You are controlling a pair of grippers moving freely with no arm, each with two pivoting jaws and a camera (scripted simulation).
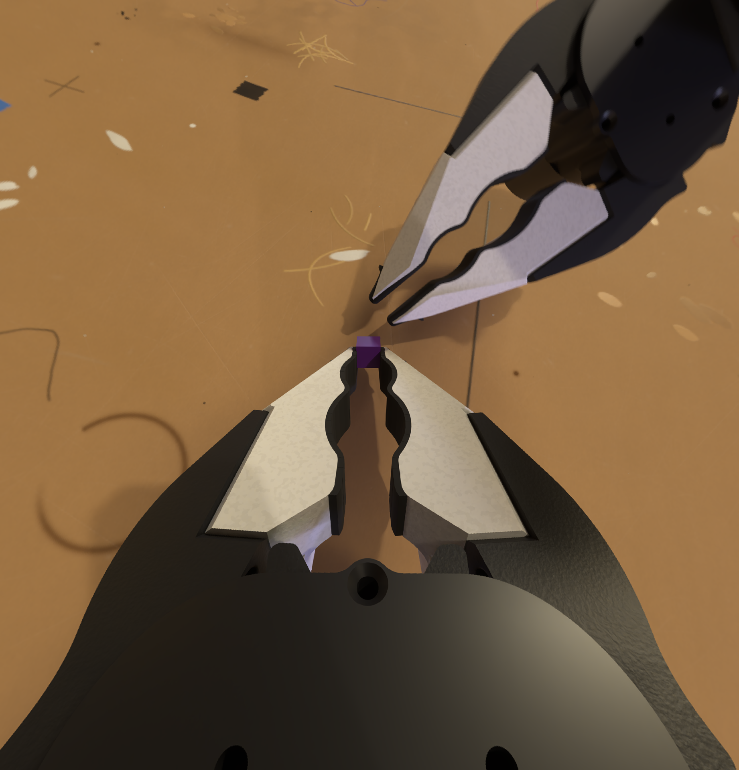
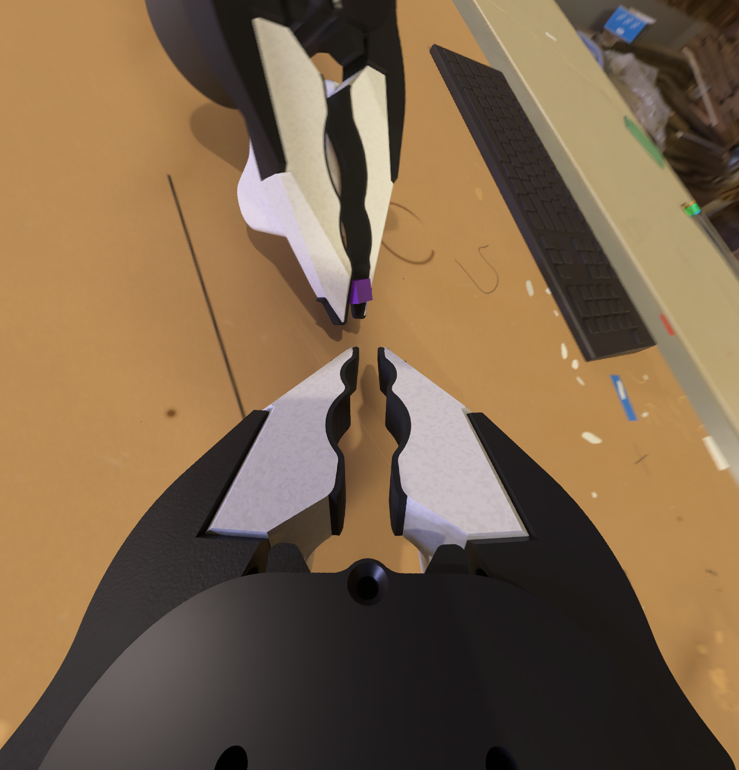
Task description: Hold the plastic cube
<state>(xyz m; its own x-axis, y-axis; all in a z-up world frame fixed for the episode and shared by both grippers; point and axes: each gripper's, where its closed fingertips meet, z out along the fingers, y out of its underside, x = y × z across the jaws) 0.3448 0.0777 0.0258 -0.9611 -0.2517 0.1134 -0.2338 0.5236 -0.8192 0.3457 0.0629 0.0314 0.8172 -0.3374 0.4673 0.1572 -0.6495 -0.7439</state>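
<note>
A small purple plastic cube [image 1: 368,355] sits pinched between the tips of my left gripper [image 1: 368,350], just above the brown tabletop [image 1: 151,271]. My left gripper is shut on it. In the right wrist view the cube [image 2: 360,290] shows a little way back from the tips of the left gripper [image 2: 349,317]. My right gripper [image 2: 368,352] is narrowly open and empty, its tips facing the left gripper's tips a short way apart. It also shows in the left wrist view [image 1: 382,309], just beyond the cube and not touching it.
A black keyboard [image 2: 538,200] lies on the table to the right of both grippers. Beyond it runs a beige ledge [image 2: 609,166] along the table's edge. Blue tape [image 2: 623,396], paint flecks and pen marks dot the surface.
</note>
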